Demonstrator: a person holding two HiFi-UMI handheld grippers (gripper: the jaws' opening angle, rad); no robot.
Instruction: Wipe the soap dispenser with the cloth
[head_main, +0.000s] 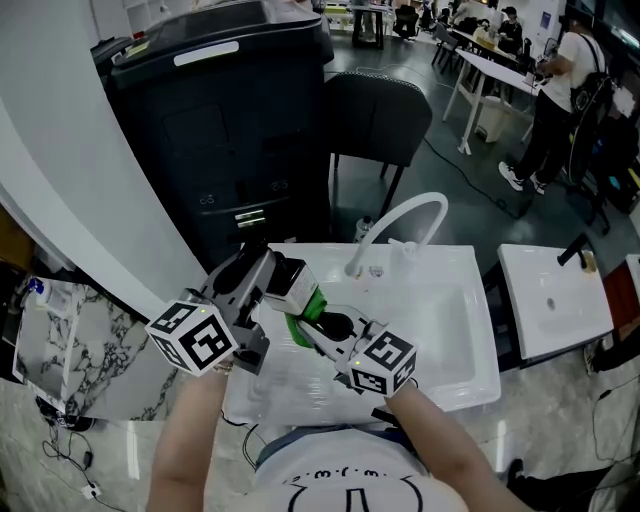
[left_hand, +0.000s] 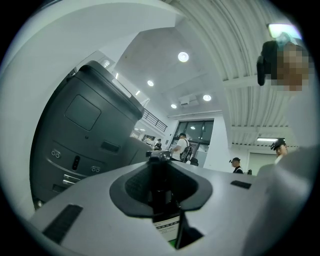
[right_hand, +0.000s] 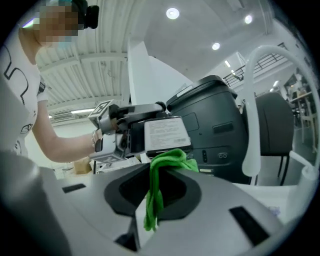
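**Cloth against dispenser, both grippers loaded, above the sink**

The right gripper (right_hand: 155, 182) has its jaws pinched nearly together on a fold of the green cloth (right_hand: 168, 159). The bunched end of the cloth lies just ahead of the jaw tips, apparently touching the soap dispenser (right_hand: 165, 131). The cloth is judged soft, limp and light, so grip it by the gathered fold. The left gripper (left_hand: 160, 167), beyond the dispenser, has its jaws set narrow and clamped on the dark body. The dispenser is judged rigid, smooth and likely slippery, so hold the body, not the pump head. The sink (head_main: 455, 320) lies below both grippers, with open room over its basin. The white faucet (head_main: 412, 210) arches beyond the right gripper to its right, which limits sweeps that way. A dark machine (head_main: 230, 130) stands behind the left gripper.
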